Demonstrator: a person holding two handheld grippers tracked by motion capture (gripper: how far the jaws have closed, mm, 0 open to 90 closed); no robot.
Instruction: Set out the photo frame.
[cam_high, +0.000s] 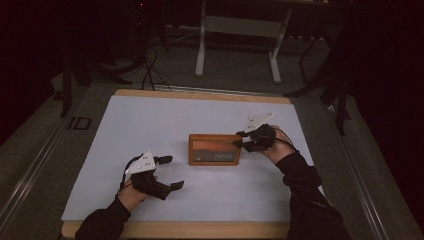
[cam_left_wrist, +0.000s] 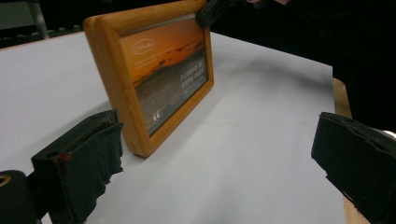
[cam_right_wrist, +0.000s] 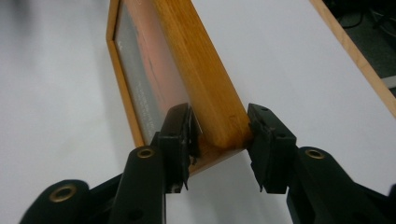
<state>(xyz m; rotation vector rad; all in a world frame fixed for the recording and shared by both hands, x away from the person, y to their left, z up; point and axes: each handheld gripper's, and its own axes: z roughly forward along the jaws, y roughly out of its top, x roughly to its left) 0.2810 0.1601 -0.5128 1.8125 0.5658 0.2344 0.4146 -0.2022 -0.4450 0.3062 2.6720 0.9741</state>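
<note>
Our right gripper (cam_right_wrist: 219, 140) straddles the top right corner of the rectangular wooden picture frame with a glazed sunset print (cam_high: 214, 149); its jaws stand a little apart from the wood on both sides, so they are not pressing. Our left gripper (cam_high: 167, 172) rests wide open and empty on the near left. The frame stands upright mid-tabletop (cam_high: 150, 120) on white paper. We judge it stiff, light, tippy, with breakable glass; the wooden edge is the place to pinch.

smooth varnished honey-coloured wooden picture frame (cam_right_wrist: 196, 70) with glossy glazed front; matt white table sheet (cam_high: 150, 130); frayed matt black jaw pads (cam_left_wrist: 93, 163).
</note>
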